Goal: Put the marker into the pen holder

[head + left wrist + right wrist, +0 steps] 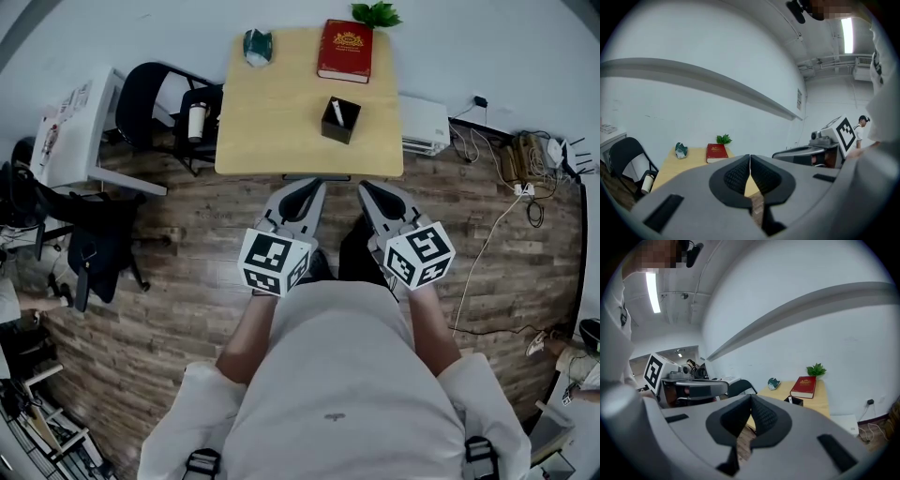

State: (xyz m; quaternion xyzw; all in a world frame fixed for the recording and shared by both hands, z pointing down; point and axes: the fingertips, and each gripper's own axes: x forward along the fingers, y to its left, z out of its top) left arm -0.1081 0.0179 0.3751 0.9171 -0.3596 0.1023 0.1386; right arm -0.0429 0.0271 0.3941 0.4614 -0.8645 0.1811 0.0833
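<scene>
The left tool (307, 190) and right tool (368, 192), each pressed together on nothing, hung short of the 6 o'clock edge of the counter (272, 122), evidently idle because the marker (336, 111) stood inside the pen holder (339, 131) at their 12 o'clock.

A white wall (487, 47) is running behind a light wooden table (272, 131), which is standing on a dark wood-plank floor (187, 281). A black chair (141, 94) is sitting just left of the table, beside a white desk (75, 131). A white floor unit (424, 122) is sitting just beside the table's right edge, with cables (520, 187) lying near it. A ceiling tube light (847, 35) is glowing; a grey rail (703, 80) is crossing the wall.
</scene>
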